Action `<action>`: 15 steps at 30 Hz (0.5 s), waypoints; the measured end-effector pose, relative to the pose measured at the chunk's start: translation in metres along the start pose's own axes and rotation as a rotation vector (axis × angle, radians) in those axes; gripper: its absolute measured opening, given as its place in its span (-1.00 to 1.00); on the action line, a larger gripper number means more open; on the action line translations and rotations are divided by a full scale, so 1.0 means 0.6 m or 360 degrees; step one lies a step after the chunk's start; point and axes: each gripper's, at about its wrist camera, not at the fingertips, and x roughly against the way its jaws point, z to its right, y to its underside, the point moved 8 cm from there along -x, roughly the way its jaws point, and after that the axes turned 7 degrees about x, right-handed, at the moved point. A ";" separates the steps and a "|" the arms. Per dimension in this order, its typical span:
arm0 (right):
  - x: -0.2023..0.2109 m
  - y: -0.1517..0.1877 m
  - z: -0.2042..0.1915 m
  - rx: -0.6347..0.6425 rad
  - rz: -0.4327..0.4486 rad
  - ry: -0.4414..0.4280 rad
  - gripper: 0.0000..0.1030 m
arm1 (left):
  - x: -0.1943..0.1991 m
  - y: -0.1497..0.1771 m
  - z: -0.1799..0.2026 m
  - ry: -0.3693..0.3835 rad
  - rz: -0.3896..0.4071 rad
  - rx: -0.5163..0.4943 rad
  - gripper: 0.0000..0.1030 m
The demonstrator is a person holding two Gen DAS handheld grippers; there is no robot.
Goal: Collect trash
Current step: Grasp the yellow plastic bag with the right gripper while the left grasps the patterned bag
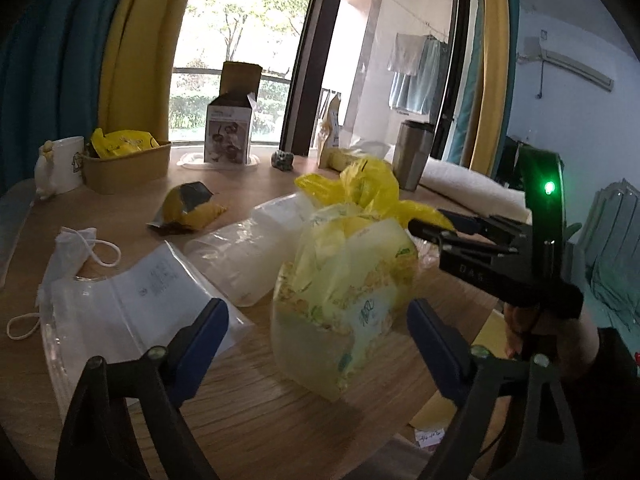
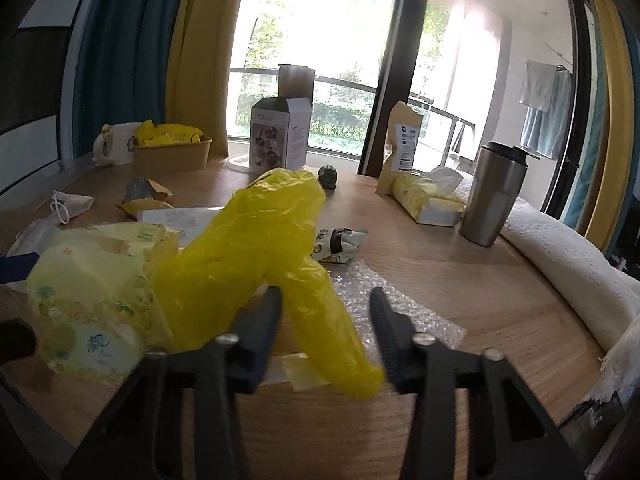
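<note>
grippers flank a translucent yellow plastic bag [image 1: 344, 280] at frame centre: left gripper [image 1: 318, 332] wide open around it, right gripper [image 2: 325, 320] half-closed astride its handle, not yet pinching.

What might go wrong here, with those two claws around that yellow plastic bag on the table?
1. The yellow bag's handle is thin and slippery; the right hand-held gripper may slip off it.
2. The bag's bulging pale body sits between the wide left hand-held gripper fingers; squeezing could crush the contents or tip it.
3. Lifting could drag the bubble wrap beneath it.
</note>
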 end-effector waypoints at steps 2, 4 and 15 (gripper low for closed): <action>-0.001 0.001 -0.002 0.0015 0.0003 -0.0007 -0.64 | -0.005 0.001 0.001 -0.0013 -0.0006 -0.0005 0.70; -0.002 0.002 -0.003 0.0027 0.0004 -0.0006 -0.84 | -0.009 0.002 0.003 -0.0029 -0.0009 -0.0016 0.70; 0.113 -0.039 0.047 -0.0103 0.0346 0.0057 -0.92 | -0.020 0.003 0.014 -0.0091 -0.0071 -0.0083 -0.17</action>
